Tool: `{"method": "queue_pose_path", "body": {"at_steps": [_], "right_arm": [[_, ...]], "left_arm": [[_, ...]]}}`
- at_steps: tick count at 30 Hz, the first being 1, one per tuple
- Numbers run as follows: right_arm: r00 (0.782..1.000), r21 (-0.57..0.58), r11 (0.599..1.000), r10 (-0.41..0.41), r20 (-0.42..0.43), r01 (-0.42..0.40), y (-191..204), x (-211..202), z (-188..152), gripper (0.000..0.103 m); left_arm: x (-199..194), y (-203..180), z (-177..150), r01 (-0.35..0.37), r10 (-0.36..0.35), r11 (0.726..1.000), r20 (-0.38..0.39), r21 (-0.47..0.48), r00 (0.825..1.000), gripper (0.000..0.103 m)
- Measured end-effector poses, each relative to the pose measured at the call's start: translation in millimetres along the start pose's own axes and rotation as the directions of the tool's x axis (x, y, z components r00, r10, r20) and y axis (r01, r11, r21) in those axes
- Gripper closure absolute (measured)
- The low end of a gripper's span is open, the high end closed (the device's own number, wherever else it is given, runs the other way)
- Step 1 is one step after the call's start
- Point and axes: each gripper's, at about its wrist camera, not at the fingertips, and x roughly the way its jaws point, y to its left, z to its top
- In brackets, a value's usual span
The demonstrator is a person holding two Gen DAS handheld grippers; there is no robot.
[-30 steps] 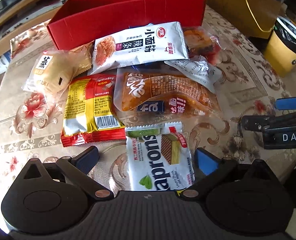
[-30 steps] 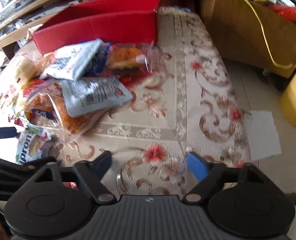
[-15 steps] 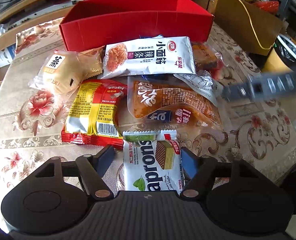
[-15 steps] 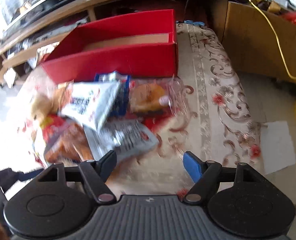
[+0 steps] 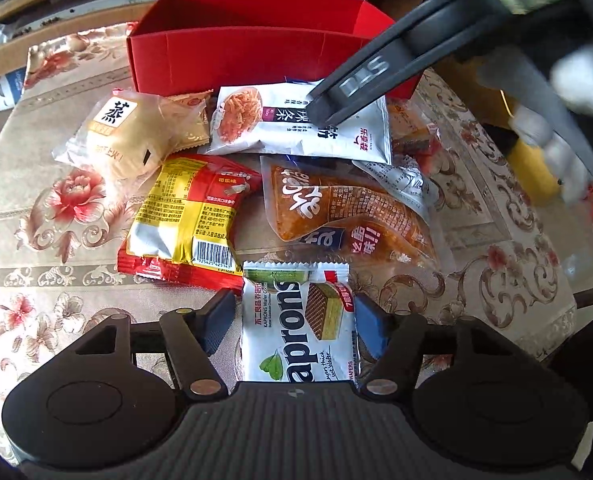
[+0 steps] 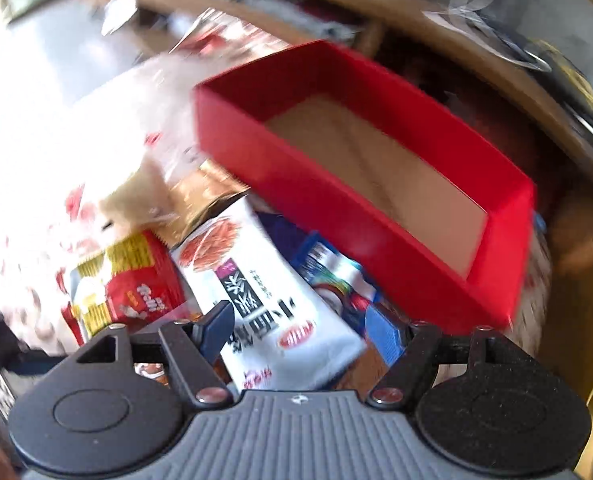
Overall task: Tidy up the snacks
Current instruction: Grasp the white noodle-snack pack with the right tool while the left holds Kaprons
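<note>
Several snack packets lie in a pile in front of an empty red box (image 5: 248,52) on a floral tablecloth. My left gripper (image 5: 294,320) is open, its fingers on either side of a white Kaprons wafer packet (image 5: 296,332); whether the pads touch it I cannot tell. My right gripper (image 6: 300,328) is open above a white spicy-strips packet (image 6: 256,292), which lies between its fingers. That packet (image 5: 296,124) shows in the left wrist view with the right gripper's finger (image 5: 376,80) over it. The red box (image 6: 376,188) is just beyond.
Around these lie a steamed cake packet (image 5: 132,136), a red-yellow packet (image 5: 184,220), an orange-brown packet (image 5: 344,208) and a blue packet (image 6: 328,264). A wooden shelf runs behind the box. A yellow bin (image 5: 532,168) stands to the right of the table.
My right gripper has swung left and forward over the pile to the white spicy-strips packet. My left gripper has narrowed around the Kaprons packet and drawn back slightly.
</note>
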Motion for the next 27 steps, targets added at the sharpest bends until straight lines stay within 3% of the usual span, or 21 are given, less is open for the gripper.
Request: {"method": "queue_pose_path", "body": {"at_steps": [4,10,15,18,22,27], "right_arm": [[0.997,-0.068,0.997,0.041,-0.063,-0.045,1.6,20.2,9.4,0.030],[0.988,-0.077,0.986,0.141,-0.070,-0.146,2.4,12.6,11.9,0.028],[0.993,-0.160,0.984,0.057,-0.102,-0.073,21.3,27.2,8.7,0.022],[0.995,-0.114,0.993,0.014,-0.099,-0.025,16.0,31.8,4.0,0.028],[0.996,-0.007,0.998,0.063,-0.068,-0.064,2.9,16.7,-12.3,0.043],[0.990,0.100,0.987,0.130,-0.052,-0.124,-5.0,-0.6,-39.0,0.049]], "left_arm": [[1.5,4.0,3.0,0.026,-0.026,1.000,-0.008,-0.013,1.000,0.028],[2.1,8.3,7.1,0.054,-0.055,0.998,-0.015,-0.033,0.998,0.022],[2.6,4.4,6.4,0.045,-0.045,0.999,-0.018,-0.009,0.999,0.019],[3.8,1.9,4.5,0.044,-0.044,0.999,-0.016,-0.003,0.999,0.019],[2.7,1.9,3.4,0.038,-0.038,0.999,-0.017,-0.006,0.999,0.022],[-0.5,5.9,1.6,0.024,-0.024,0.999,-0.013,-0.021,1.000,0.032]]}}
